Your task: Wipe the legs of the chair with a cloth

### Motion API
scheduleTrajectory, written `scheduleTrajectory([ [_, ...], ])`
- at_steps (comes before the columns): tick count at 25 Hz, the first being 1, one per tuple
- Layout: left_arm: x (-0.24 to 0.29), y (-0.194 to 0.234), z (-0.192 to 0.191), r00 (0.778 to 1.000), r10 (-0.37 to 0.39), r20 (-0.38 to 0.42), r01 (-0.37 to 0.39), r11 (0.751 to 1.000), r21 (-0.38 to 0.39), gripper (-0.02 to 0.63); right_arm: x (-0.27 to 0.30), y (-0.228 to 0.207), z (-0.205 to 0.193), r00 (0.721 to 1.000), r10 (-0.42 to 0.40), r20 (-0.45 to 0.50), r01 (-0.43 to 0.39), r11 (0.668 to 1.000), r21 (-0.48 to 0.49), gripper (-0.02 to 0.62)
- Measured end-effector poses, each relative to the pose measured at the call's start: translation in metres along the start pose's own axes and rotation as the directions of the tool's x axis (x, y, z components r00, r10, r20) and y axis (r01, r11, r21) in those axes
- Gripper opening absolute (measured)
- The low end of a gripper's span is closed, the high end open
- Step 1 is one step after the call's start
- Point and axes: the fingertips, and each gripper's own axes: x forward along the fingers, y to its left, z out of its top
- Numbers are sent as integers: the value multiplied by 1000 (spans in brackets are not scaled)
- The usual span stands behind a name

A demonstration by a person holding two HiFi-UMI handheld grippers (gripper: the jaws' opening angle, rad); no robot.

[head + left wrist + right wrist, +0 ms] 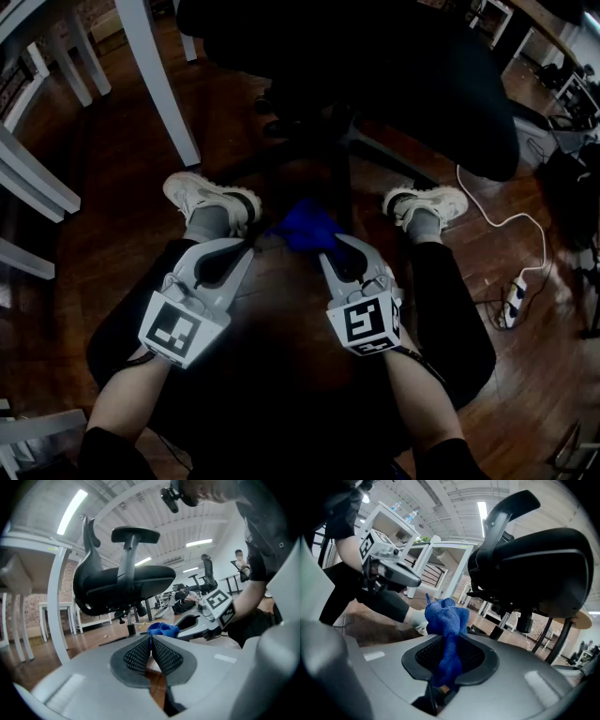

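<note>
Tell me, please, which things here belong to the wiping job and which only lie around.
Belong to the job:
blue cloth, pinched in the right claw
chair legs
left claw, shut

Only lying around:
white table legs
power strip with its white cable on the floor
</note>
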Motion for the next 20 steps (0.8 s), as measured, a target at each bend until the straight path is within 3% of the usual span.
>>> scheduleTrajectory([
  [6, -9, 30, 24, 999, -32, -13, 33, 998, 54, 11, 57, -46, -4, 990, -109, -94, 105, 994, -44, 95],
  [8, -8, 39, 21, 998, -56, -35, 62, 981, 186, 11, 72, -56, -9, 981, -137, -138, 131, 990, -55, 95],
  [9, -7, 42, 19, 997, -70, -41, 79, 959, 271, 11, 80, -59, -11, 976, -151, -159, 141, 987, -72, 95],
  [11, -5, 50, 10, 996, -72, -50, 85, 937, 340, 11, 97, -60, -11, 966, -171, -192, 151, 982, -114, 95],
  [14, -6, 65, -7, 997, -49, -59, 60, 976, 209, 11, 126, -56, -6, 957, -178, -230, 144, 977, -159, 95],
  [16, -3, 74, -13, 996, -64, -64, 72, 990, 123, 11, 143, -53, -4, 948, -188, -258, 140, 971, -191, 95],
  [18, 3, 81, -12, 993, -94, -65, 103, 984, 144, 11, 159, -48, -1, 938, -202, -281, 142, 965, -218, 95],
  [20, 8, 86, -15, 994, -89, -63, 101, 968, 228, 11, 173, -45, 1, 928, -215, -304, 143, 960, -242, 95],
])
